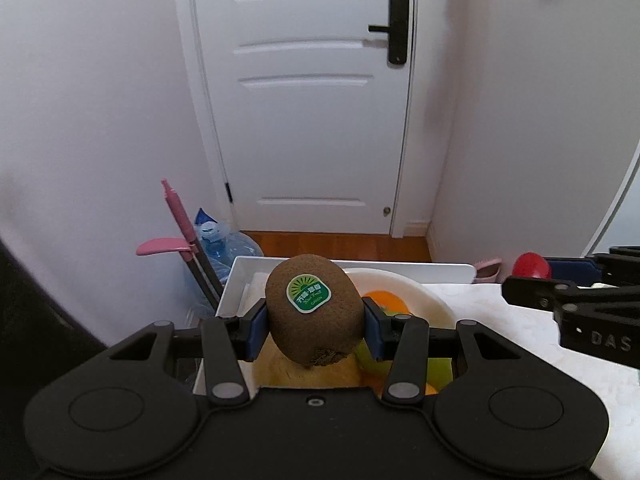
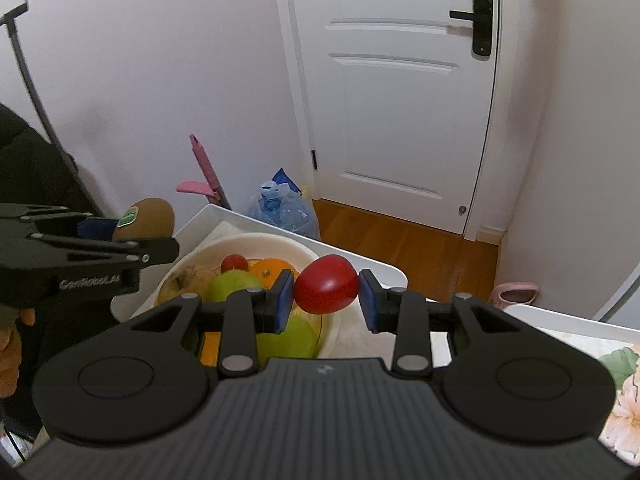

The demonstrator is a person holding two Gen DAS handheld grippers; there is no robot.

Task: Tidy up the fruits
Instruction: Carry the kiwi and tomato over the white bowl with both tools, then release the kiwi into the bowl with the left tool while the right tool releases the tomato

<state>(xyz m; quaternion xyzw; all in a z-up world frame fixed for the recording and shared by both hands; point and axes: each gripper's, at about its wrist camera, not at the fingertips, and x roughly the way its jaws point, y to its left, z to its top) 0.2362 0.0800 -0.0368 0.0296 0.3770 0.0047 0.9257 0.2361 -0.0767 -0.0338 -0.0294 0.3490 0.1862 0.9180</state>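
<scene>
Grippers, both loaded, as I see them.
Left gripper [image 1: 316,322]: pads clamped on kiwi [image 1: 314,308]. Right gripper [image 2: 326,300]: red fruit [image 2: 326,290] between pads, level, raised.

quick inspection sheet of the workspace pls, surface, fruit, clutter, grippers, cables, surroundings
surface: white tray on a pale counter
job's things: kiwi, red fruit, white bowl holding green, orange and small red fruit
clutter: floral mat at right
grippers: left gripper clamps the kiwi; right gripper carries the red fruit, a sliver of gap at its right pad
cables: nothing seen
surroundings: white door, water jug, pink-handled tool, wood floor
</scene>
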